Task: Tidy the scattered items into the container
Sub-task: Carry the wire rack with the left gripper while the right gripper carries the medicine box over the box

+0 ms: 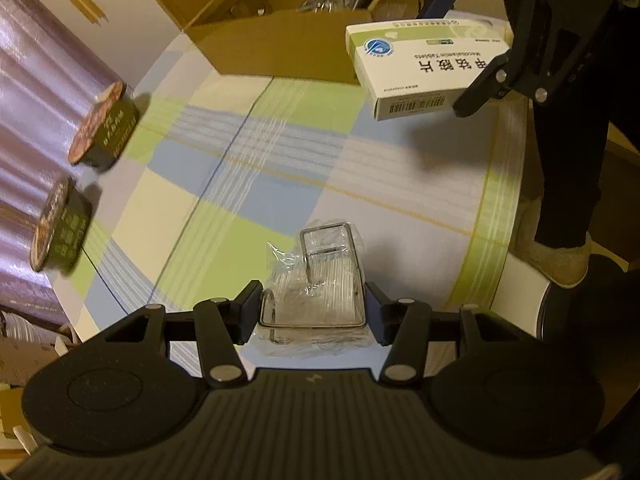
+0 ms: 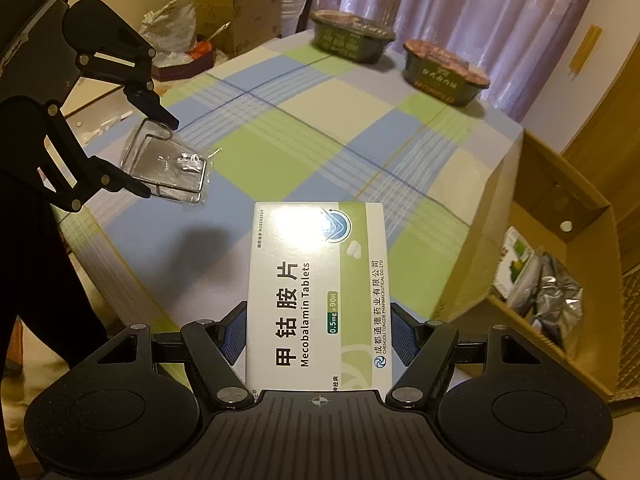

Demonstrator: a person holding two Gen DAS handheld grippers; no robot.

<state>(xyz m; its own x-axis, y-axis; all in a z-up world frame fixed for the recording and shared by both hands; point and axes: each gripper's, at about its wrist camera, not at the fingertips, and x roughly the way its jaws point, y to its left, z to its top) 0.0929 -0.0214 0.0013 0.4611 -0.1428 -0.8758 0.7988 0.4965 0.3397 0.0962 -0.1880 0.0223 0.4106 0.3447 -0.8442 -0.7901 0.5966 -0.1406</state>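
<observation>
Left gripper (image 1: 312, 316): fingers clamped on a clear plastic-wrapped case (image 1: 316, 292), lifted off the checked bench (image 1: 248, 184). Right gripper (image 2: 318, 336): fingers closed on a Mecobalamin tablet box (image 2: 320, 280), held above the bench; open cardboard box (image 2: 560, 264) right of these fingers. Two instant-noodle bowls (image 2: 444, 68) far ahead.

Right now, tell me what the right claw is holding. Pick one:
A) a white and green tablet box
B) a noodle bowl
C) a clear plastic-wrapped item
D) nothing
A: the right claw is shut on the tablet box, lifted above the checked tablecloth.
</observation>
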